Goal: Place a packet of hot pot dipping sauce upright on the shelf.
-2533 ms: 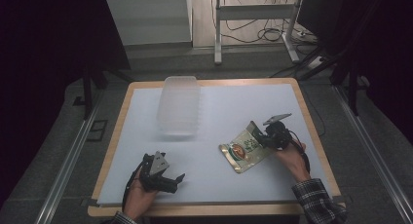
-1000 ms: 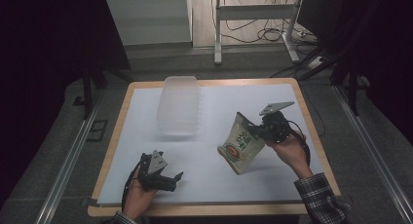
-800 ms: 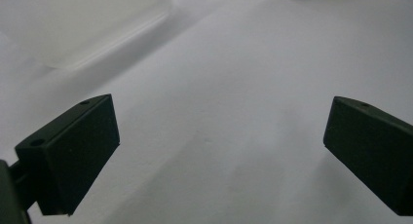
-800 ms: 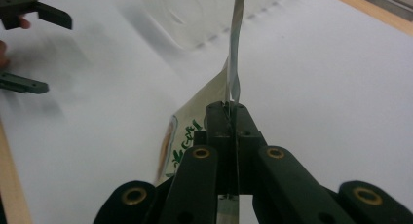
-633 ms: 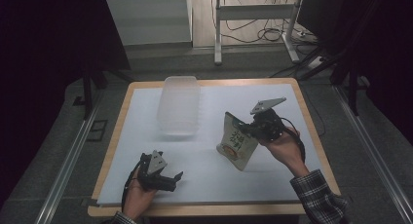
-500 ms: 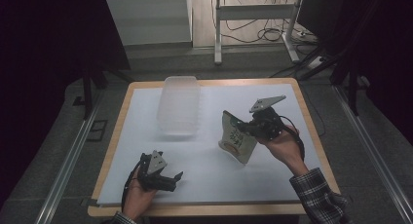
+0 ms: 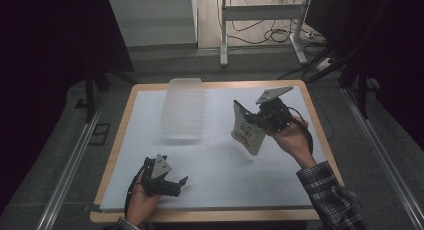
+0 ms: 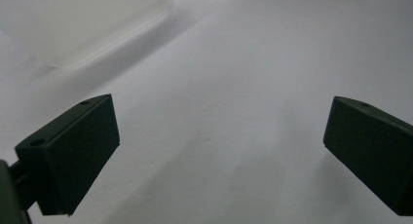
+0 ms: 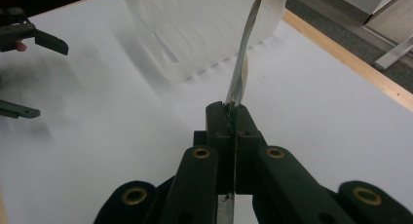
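A flat snack pouch with green and tan print hangs in the air over the right part of the white table. My right gripper is shut on its edge; in the right gripper view the pouch rises edge-on from between the closed jaws. A clear plastic bin stands at the back centre, left of the pouch, and appears beyond it as the bin. My left gripper rests near the front left edge, jaws wide apart with nothing between them.
The table's wooden rim frames the white sheet. Beyond the far edge lie a metal stand and floor cables. The left gripper shows far off at the left of the right gripper view.
The right gripper lifted the pouch off the table, stood it upright and carried it up and leftward toward the bin. The left gripper stayed where it was.
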Demonstrator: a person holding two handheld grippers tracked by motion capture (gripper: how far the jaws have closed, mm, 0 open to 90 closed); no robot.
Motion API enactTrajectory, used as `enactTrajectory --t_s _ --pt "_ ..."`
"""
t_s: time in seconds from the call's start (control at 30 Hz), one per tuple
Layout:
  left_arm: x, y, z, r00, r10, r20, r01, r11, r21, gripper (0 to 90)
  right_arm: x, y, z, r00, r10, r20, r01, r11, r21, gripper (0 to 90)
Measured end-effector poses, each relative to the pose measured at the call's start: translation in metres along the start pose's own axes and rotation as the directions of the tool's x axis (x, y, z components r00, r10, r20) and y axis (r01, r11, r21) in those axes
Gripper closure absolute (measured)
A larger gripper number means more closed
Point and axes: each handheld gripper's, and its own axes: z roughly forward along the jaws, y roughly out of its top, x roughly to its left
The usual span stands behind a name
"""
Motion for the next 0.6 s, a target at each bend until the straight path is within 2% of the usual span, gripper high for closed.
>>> enactTrajectory --t_s 0.2,0.3,0.6 --pt "0.001 0.000 -0.001 1.0000 -0.006 0.004 0.006 1.0000 -0.007 0.0 -0.009 0.009 0.005 0.9999 -0.015 -0.007 0.015 1.000 -0.006 88.8" --pt "0.002 0.000 -0.002 0.9999 -0.013 0.008 0.013 0.9998 -0.018 0.0 -0.015 0.015 0.009 0.9994 -0.011 -0.034 0.010 1.000 -0.023 88.8" --pt "0.002 0.000 -0.003 0.9998 -0.018 0.011 0.018 0.9996 -0.021 0.0 -0.022 0.030 0.019 0.9987 -0.014 -0.048 0.013 0.999 -0.035 88.7"
